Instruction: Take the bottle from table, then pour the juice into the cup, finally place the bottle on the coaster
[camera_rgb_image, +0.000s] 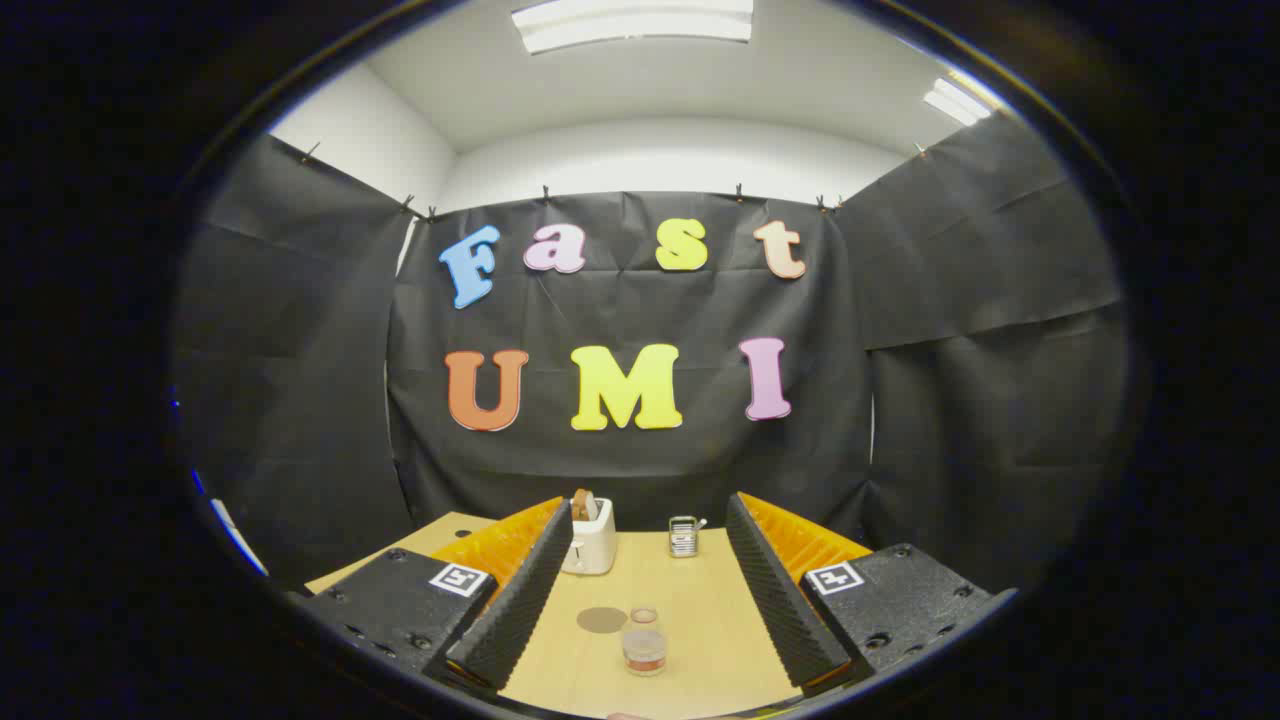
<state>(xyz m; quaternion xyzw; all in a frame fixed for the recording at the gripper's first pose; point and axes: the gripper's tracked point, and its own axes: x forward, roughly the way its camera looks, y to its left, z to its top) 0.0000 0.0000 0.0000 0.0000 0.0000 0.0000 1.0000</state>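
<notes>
On the wooden table (700, 610), between the two spread fingers of the gripper (648, 570), a small clear bottle (644, 641) with reddish juice in its lower part stands upright, touched by neither finger. Just beside it, toward the left finger, lies a flat round coaster (601, 620). Beyond them, near the black cloth wall, stand a white toaster (589, 538) holding toast and a small metal cup (684, 536), apart from each other

The tongs (640, 590) are hanging wide open above the table (700, 620), both fingers (520, 600) spread far apart and angling forward, gripping nothing, with plenty of empty gap sitting between the two ribbed inner faces.
</notes>
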